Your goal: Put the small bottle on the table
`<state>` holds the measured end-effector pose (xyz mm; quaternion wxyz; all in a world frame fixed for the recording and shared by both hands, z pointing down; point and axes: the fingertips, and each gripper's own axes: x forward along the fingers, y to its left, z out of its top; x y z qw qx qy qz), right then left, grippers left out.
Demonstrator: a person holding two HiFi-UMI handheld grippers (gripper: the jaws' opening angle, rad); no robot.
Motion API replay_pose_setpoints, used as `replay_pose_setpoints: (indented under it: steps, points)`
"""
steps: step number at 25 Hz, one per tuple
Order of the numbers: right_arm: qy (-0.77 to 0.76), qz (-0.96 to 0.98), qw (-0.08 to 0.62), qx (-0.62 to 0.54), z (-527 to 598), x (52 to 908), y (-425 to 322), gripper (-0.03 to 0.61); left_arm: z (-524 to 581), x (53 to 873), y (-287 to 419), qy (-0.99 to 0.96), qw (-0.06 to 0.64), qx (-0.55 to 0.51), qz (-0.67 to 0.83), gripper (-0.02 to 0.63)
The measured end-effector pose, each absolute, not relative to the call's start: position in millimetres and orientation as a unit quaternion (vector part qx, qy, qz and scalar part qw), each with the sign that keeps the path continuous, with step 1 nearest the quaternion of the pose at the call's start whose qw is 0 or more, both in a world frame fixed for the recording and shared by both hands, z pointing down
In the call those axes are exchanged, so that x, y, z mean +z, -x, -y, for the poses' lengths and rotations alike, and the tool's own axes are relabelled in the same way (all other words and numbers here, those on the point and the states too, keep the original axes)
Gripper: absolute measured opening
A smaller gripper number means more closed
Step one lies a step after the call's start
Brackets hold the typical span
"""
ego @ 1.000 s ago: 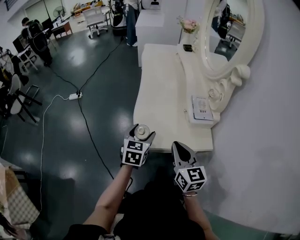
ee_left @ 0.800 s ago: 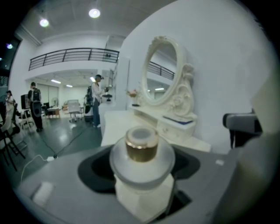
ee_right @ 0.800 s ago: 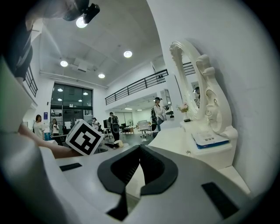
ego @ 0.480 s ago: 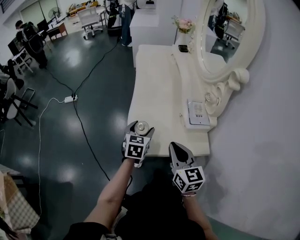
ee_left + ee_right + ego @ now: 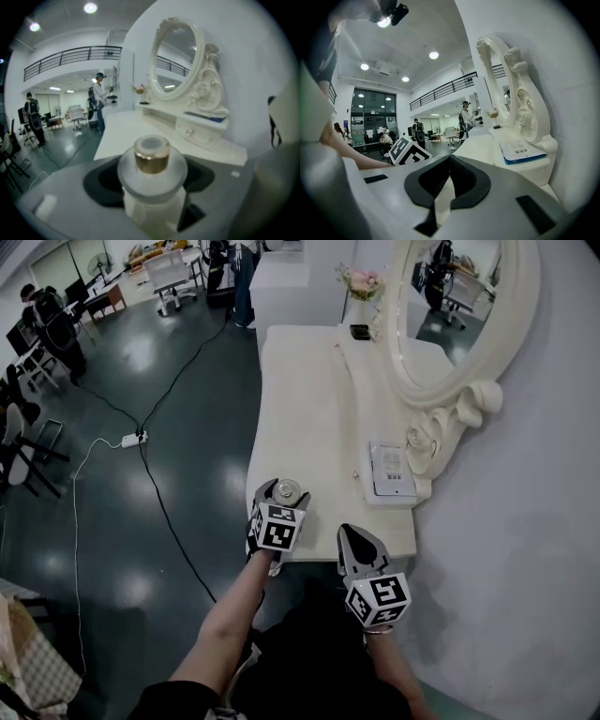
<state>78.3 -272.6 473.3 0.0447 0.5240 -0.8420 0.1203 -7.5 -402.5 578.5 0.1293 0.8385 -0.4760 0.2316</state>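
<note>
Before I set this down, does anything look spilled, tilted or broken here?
Nothing stands out. The small bottle sits upright in the left gripper, cap on, and the table shows no spill or damage.

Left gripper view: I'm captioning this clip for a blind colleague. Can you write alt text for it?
The left gripper holds a small frosted bottle with a gold collar between its jaws, with a white dressing table ahead. An ornate oval mirror stands along the table's right side, and people stand in the hall beyond.
</note>
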Motion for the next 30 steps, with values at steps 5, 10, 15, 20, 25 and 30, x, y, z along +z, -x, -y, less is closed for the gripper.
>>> replay_pose_setpoints:
  steps: [5, 10, 15, 20, 25, 30]
  points:
    - [-0.527, 0.839, 0.047, 0.122, 281, 475, -85, 0.005, 413, 588, 0, -0.837, 0.136, 0.238, 0.474, 0.341]
    - [-0.528, 0.838, 0.048, 0.126, 284, 476, -87, 0.005, 422, 588, -4, -0.837, 0.130, 0.244, 0.472, 0.341]
    - [-0.529, 0.837, 0.048, 0.129, 285, 478, -90, 0.005, 430, 589, -8, -0.836, 0.121, 0.253, 0.473, 0.341]
    - [-0.530, 0.837, 0.048, 0.130, 286, 479, -95, 0.005, 437, 590, -11, -0.834, 0.119, 0.253, 0.476, 0.341]
    - [-0.528, 0.838, 0.048, 0.132, 286, 480, -96, 0.005, 440, 589, -13, -0.834, 0.116, 0.252, 0.477, 0.342]
    - [-0.524, 0.840, 0.045, 0.132, 285, 479, -93, 0.005, 432, 595, -8, -0.830, 0.140, 0.254, 0.477, 0.367]
